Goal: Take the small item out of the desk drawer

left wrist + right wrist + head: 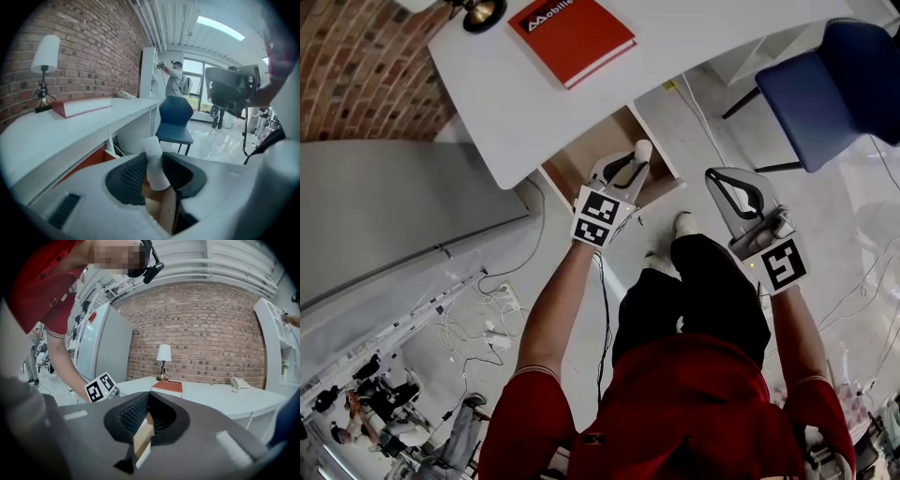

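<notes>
Book (572, 36) reads "Mobili…" (cropped); drawer (577, 160) open.

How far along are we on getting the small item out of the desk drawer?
Done: the drawer stands open under the white desk. In hand: the left hand-held gripper is shut on a small white cylinder, over the open drawer. The right hand-held gripper is shut and empty, off to the side. Left: carry the cylinder clear of the drawer.
</notes>
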Demonstrator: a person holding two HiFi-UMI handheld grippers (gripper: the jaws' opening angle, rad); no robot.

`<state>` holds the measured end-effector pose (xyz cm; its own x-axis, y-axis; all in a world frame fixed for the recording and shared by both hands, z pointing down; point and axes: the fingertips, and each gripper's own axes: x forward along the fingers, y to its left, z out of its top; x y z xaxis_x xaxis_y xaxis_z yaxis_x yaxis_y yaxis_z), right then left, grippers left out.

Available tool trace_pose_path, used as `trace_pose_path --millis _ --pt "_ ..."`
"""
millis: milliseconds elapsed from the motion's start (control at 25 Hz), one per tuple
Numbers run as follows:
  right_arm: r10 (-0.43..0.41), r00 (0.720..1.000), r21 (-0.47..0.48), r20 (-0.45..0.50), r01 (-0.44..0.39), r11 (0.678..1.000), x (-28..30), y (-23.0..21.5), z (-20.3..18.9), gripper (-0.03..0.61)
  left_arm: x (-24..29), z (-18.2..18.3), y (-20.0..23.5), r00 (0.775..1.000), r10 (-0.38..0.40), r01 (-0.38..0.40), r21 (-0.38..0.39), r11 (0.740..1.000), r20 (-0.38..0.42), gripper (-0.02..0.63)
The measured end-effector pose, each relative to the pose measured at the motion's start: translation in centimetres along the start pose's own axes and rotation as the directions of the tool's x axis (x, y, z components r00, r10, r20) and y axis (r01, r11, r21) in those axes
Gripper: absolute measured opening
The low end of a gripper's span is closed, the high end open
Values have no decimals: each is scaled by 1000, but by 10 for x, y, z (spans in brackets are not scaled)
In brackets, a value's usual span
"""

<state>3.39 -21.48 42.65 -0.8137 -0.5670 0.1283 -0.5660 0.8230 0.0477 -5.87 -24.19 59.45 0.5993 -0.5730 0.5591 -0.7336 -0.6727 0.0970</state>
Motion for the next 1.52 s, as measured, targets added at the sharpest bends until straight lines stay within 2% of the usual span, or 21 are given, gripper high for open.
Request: trace_pose_path --millis 200,400,560,720,880,1240,1520 --pt "4 1000 29 18 -4 1000 2 6 26 12 -39 49 -21 995 12 -18 62 998 100 118" --pt "2 999 44 36 -4 999 -3 13 55 12 -83 94 -39 979 30 -44 66 997 202 118" --pt "-2 999 53 53 -1 999 -10 19 77 12 -118 128 -47 948 72 -85 28 996 311 118" --pt "19 997 62 72 -24 998 -18 32 94 12 -151 150 -54 920 124 -124 -24 992 371 118" --pt "36 995 65 92 -42 997 -26 47 111 12 -185 175 -66 876 163 -171 -25 985 454 118" --pt "19 985 78 172 -32 996 -49 64 150 12 -243 206 -90 816 207 -223 -36 974 540 118" --pt "22 980 70 199 -37 997 -61 81 171 11 -270 221 -108 791 198 -231 -18 973 579 118"
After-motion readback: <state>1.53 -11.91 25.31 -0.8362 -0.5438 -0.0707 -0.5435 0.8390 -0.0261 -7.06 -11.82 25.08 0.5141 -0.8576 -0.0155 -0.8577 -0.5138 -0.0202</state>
